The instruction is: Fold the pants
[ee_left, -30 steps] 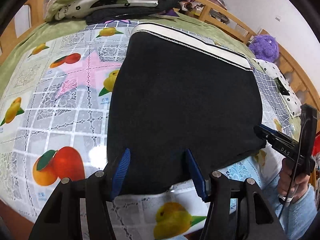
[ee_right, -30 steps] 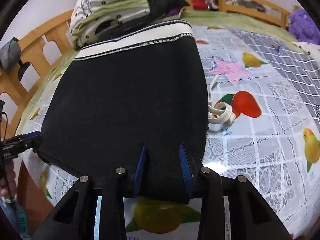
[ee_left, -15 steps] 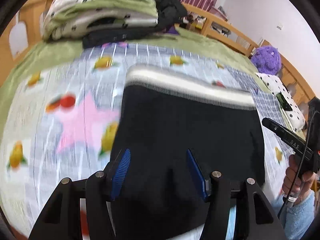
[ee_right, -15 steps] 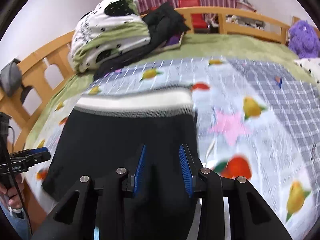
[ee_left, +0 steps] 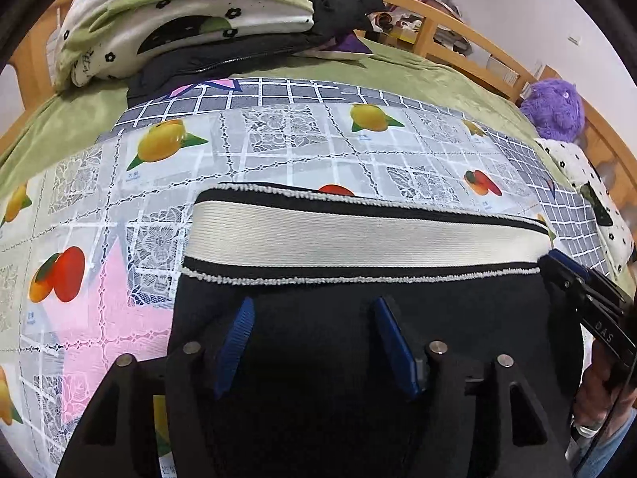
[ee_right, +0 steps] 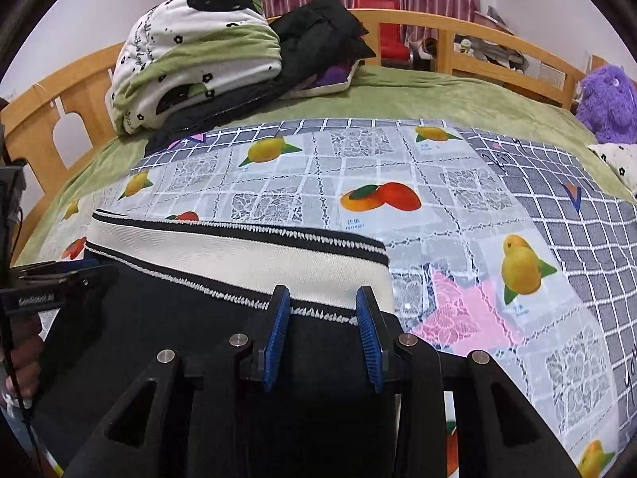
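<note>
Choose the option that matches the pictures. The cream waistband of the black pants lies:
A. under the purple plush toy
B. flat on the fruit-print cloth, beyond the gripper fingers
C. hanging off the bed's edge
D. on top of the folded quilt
B: the cream waistband of the black pants lies across the fruit-print cloth, beyond the left gripper.
</note>
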A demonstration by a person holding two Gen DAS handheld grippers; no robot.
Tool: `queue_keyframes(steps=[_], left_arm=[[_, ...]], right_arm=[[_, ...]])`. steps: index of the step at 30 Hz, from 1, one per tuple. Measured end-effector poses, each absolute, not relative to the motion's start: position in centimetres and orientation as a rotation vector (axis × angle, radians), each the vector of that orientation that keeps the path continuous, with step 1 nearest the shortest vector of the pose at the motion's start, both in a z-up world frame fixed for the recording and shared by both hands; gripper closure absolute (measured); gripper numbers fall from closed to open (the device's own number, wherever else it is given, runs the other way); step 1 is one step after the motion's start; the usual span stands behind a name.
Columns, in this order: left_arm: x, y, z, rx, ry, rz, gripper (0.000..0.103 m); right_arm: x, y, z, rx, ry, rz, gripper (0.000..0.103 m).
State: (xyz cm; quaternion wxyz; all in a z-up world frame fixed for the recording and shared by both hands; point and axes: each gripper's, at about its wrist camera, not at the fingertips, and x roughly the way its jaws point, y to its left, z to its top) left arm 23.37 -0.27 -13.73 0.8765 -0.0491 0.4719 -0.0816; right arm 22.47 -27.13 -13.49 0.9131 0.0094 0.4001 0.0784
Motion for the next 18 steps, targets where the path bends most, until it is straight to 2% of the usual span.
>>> queue_keyframes(steps=[6,9,18], left_arm=[[22.9,0.1,-13.1,-0.135,1.002,-0.165,0.041],[21.7,0.7,-12.6,-0.157,1.014,-0.165,0.043],[12.7,4.0,-9.6,-0.074,0.977,-0.169,0.043]], right_arm=[[21.9,-27.5,-13.7,0.045,0.796,0.168,0.068],[21.0,-27.4,-13.3,0.059,0.777,0.171,0.065],[15.0,-29.0,-10.4,0.073,0.718,0.153,0.064]])
